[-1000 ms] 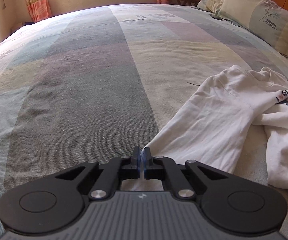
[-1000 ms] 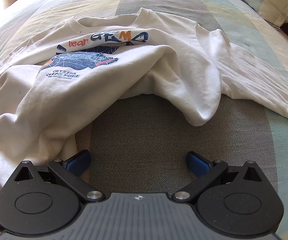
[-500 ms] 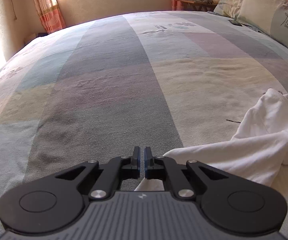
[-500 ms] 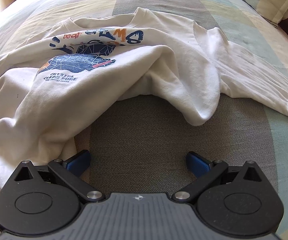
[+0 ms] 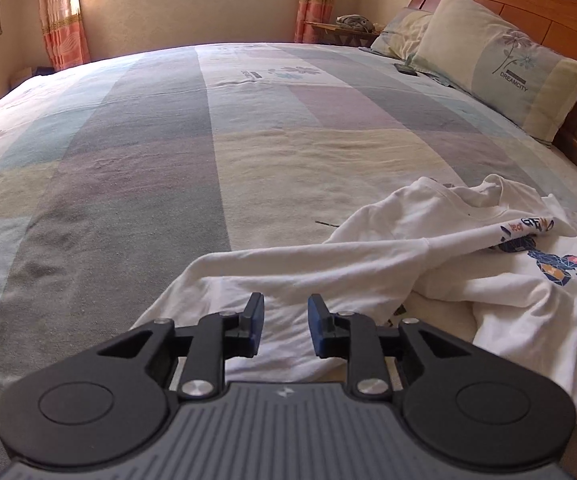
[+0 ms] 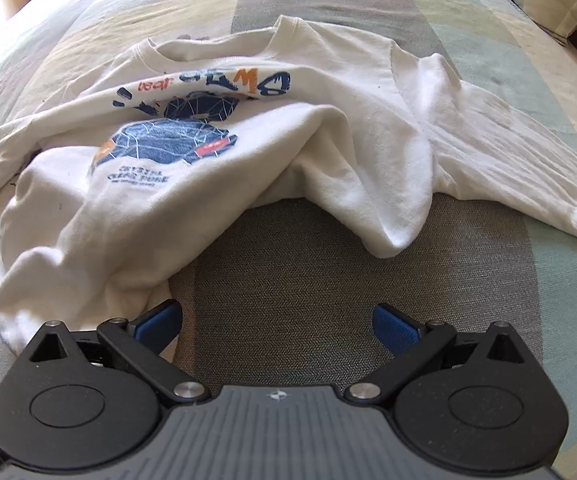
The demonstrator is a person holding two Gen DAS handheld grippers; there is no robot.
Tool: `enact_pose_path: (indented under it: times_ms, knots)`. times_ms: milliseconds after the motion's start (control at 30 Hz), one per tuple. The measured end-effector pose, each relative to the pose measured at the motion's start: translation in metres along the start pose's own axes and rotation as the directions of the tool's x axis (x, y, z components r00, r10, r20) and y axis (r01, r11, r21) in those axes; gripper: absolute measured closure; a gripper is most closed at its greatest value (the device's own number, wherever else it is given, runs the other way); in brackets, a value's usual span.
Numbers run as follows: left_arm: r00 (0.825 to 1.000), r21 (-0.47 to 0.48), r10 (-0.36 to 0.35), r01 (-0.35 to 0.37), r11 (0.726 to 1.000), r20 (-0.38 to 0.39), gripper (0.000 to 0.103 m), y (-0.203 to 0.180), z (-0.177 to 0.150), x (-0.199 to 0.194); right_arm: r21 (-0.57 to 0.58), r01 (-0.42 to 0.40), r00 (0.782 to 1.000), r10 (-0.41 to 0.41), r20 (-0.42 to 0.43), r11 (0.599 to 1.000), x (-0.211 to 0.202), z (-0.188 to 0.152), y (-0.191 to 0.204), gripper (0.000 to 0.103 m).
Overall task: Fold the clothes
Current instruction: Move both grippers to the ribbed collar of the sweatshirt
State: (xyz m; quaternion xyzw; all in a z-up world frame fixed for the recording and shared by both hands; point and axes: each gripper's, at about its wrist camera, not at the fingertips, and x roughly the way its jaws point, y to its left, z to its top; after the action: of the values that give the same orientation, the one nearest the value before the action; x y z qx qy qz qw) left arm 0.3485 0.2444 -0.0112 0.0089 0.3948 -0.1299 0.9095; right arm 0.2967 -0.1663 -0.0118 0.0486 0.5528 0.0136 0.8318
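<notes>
A white printed sweatshirt (image 6: 328, 128) lies crumpled on the bed (image 5: 168, 160), one sleeve (image 5: 328, 256) stretched toward the left tongs (image 5: 284, 320). Their jaws are opening above the cloth, gripping nothing. The right tongs (image 6: 276, 324) stand wide and empty over bare bedspread beside the hem. The fabric looks soft, light and limp; hems, cuffs and shoulder seams seem the firmest holds.

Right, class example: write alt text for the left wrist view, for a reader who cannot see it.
A white sweatshirt with a blue and orange print lies crumpled on a striped bedspread, one sleeve stretched toward the camera. The left gripper hangs over that sleeve, jaws opening, nothing pinched. Pillows lean on a wooden headboard.
</notes>
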Motion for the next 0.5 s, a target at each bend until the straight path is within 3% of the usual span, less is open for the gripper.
enact_pose_path:
  times_ms: [100, 233, 333, 500]
  knots:
    - [0.999, -0.043, -0.04, 0.039, 0.998, -0.026, 0.074, -0.014, -0.012, 0.0, -0.068, -0.035, 0.991, 0.043, 0.129, 0.997, -0.035, 0.027, 0.002, 0.0]
    - [0.993, -0.132, -0.113, 0.109, 0.985, -0.022, 0.058, -0.024, -0.023, -0.002, -0.189, -0.169, 0.944, 0.214, 0.252, 0.967, -0.054, 0.073, 0.014, 0.0]
    - [0.994, -0.165, -0.107, 0.101, 0.981, -0.028, 0.058, -0.027, -0.027, -0.001, -0.301, -0.304, 0.898, 0.378, 0.227, 0.904, -0.039, 0.117, 0.029, 0.0]
    - [0.995, -0.206, -0.087, 0.076, 0.976, -0.044, 0.057, -0.03, -0.035, -0.005, -0.343, -0.463, 0.851, 0.519, 0.087, 0.817, 0.006, 0.169, 0.052, 0.0]
